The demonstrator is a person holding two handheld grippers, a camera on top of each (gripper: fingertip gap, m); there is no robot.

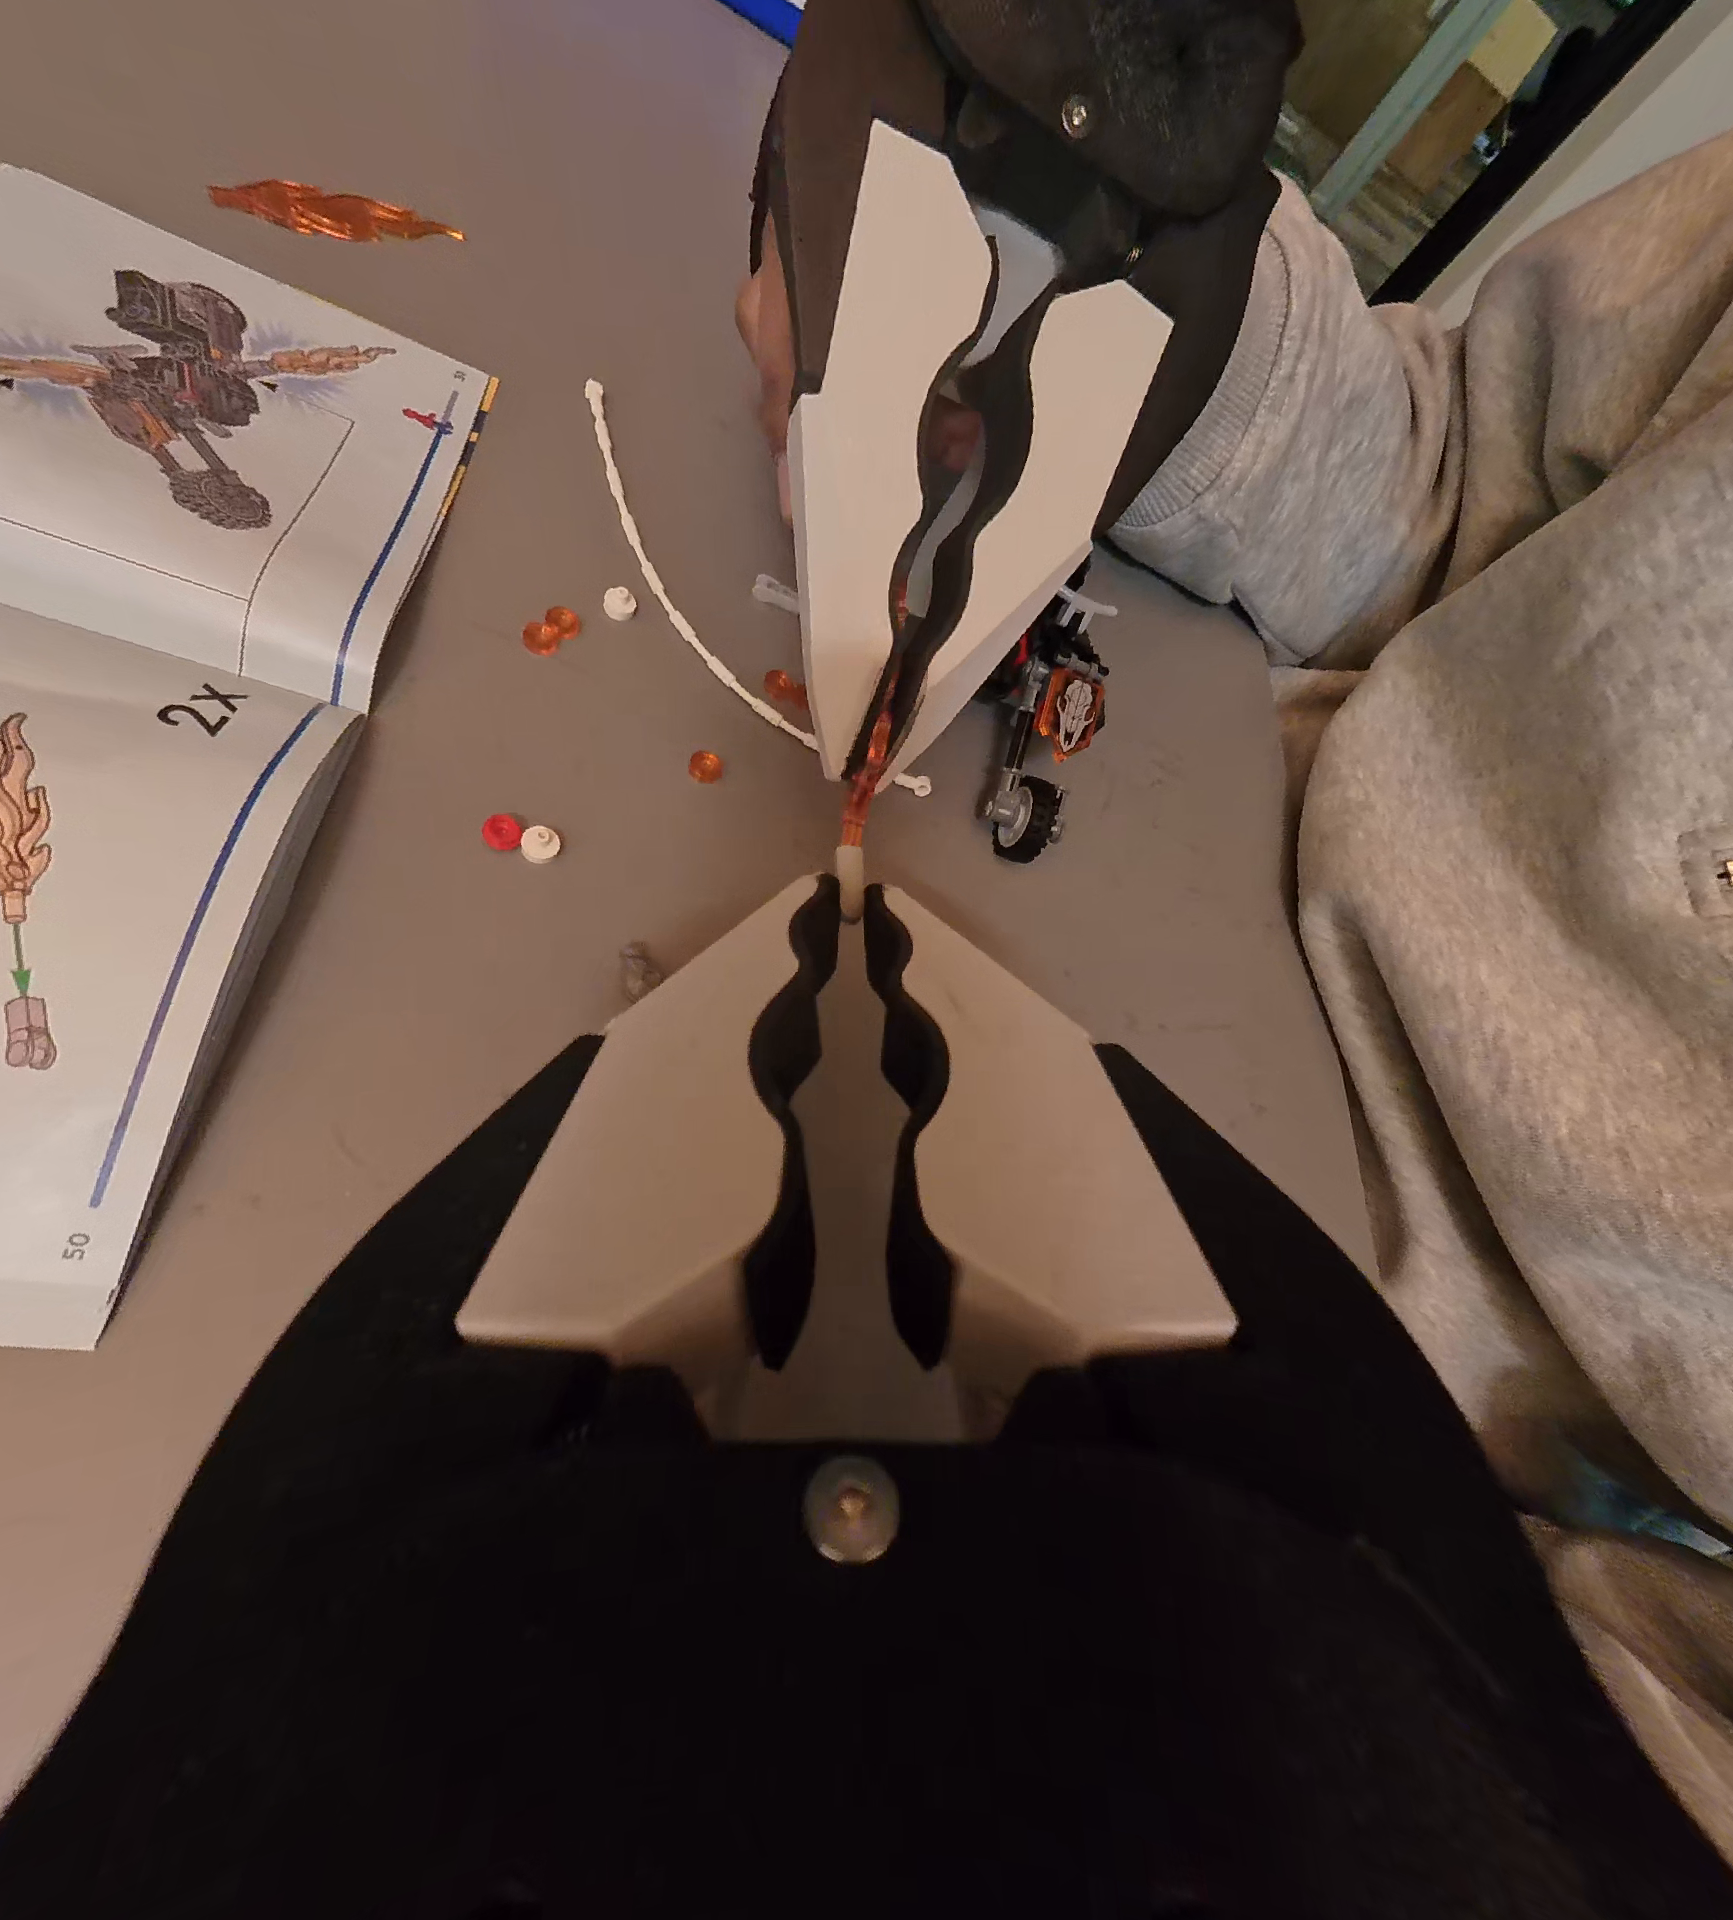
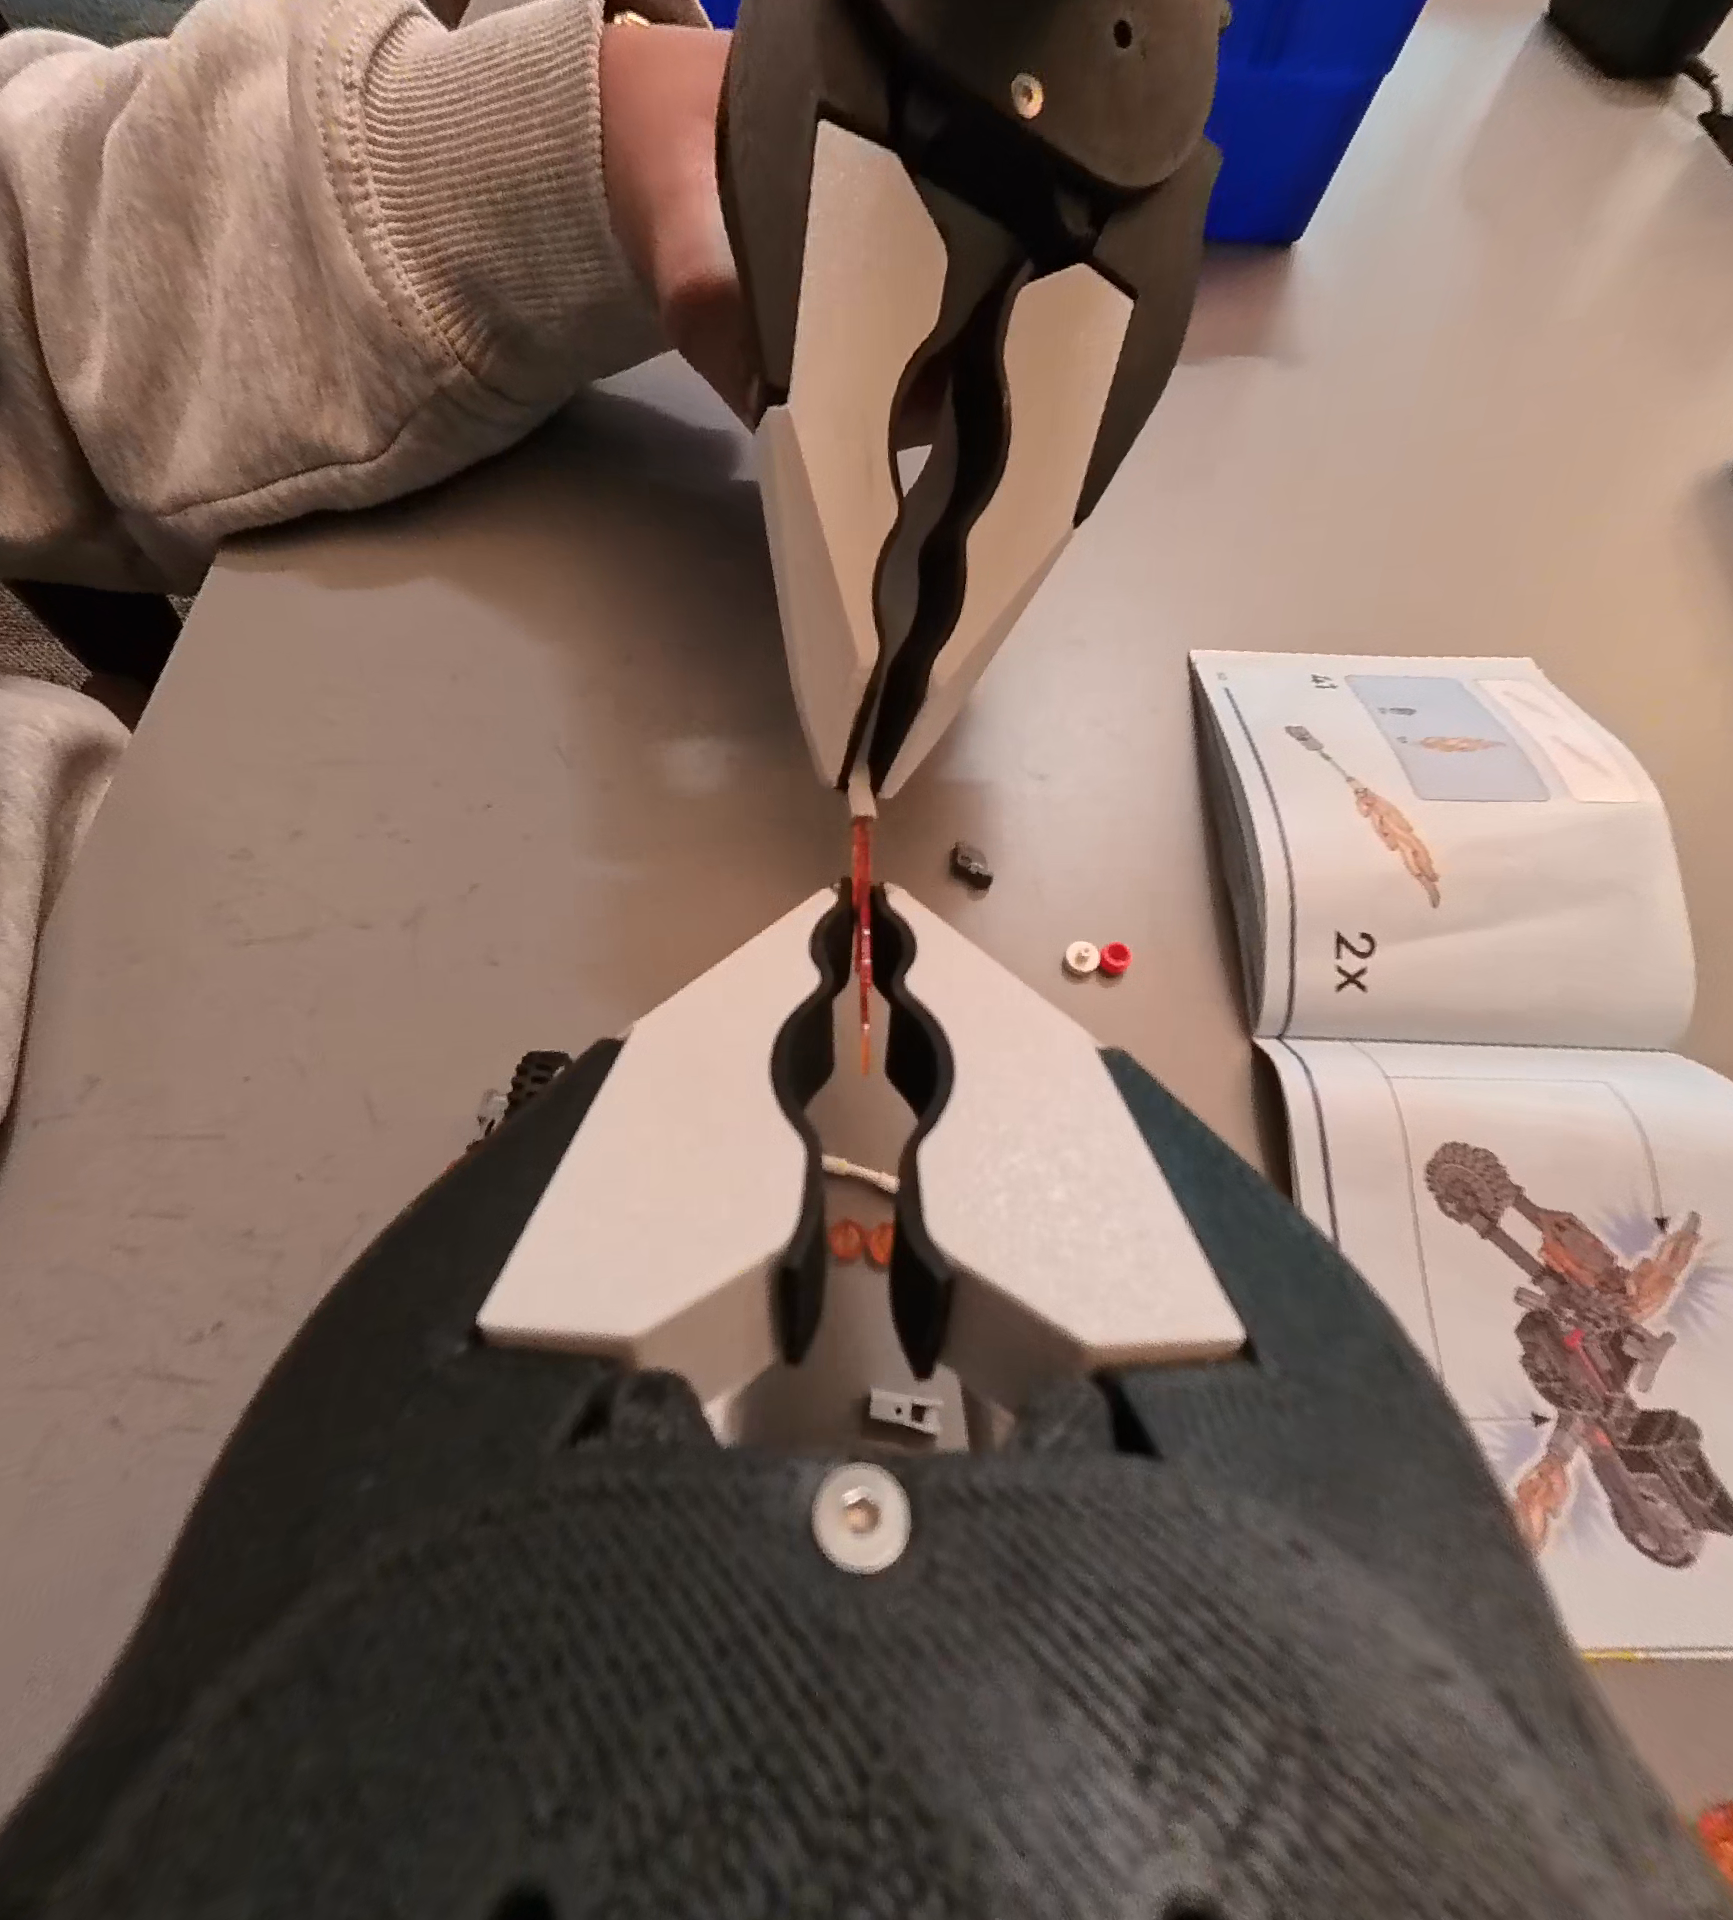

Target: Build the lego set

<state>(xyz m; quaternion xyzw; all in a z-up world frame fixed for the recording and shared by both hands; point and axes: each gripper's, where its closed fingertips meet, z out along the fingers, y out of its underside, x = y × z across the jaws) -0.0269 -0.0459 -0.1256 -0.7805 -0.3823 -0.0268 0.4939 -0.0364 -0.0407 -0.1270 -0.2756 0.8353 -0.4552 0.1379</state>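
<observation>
Fingertips of the left gripper [image 1: 849,896] are pinched on a small white connector piece [image 1: 849,869], held above the table [image 1: 550,1091] at mid-frame. Directly opposite, the right gripper [image 2: 860,902] is closed tightly on a translucent orange flame piece [image 2: 862,935], whose narrow stem is pointed at the connector, tip to tip, the two just touching or nearly so; which cannot be told. Below and beside the grippers, a partly built black motorcycle model [image 1: 1044,727] with an orange skull shield is stood on the grey table. Loose round studs, orange [image 1: 550,630], red [image 1: 500,831] and white [image 1: 541,843], are scattered near a white chain piece [image 1: 654,577]. An open instruction booklet [image 1: 114,935] is laid farther to the left, and a second orange flame piece [image 1: 332,211] lies beyond it. A beige sleeve [image 1: 1257,499] is seen behind the right gripper.
</observation>
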